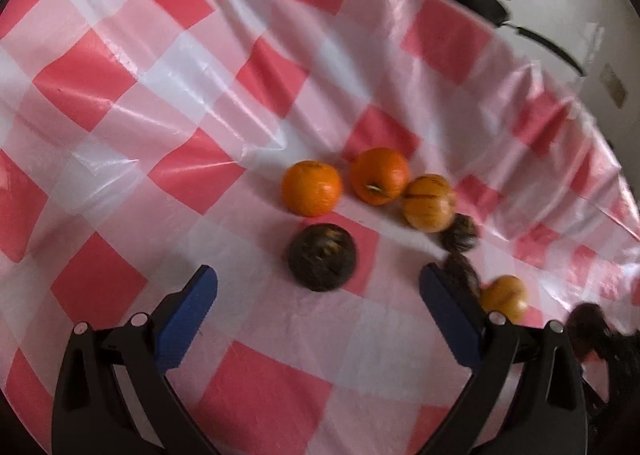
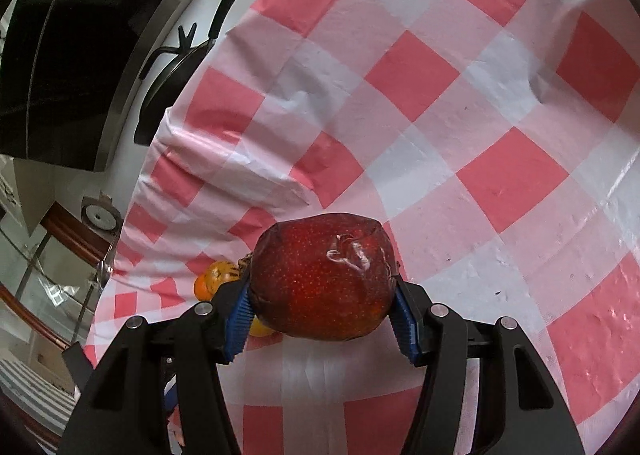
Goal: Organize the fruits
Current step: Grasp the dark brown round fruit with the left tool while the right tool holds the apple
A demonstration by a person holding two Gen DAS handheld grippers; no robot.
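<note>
Red apple point(image 2: 324, 279): I hold it clamped in my right gripper point(image 2: 322, 305).
Left gripper point(image 1: 318, 309): wide, empty, above 1 dark fruit point(image 1: 322, 257).

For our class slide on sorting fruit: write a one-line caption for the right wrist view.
Right gripper clamps a red apple above the pink checked tablecloth.

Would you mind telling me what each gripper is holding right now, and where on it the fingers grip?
The right gripper holds a red apple, its fingers pressing the apple's two opposite sides. The left gripper is open and holds nothing.
</note>
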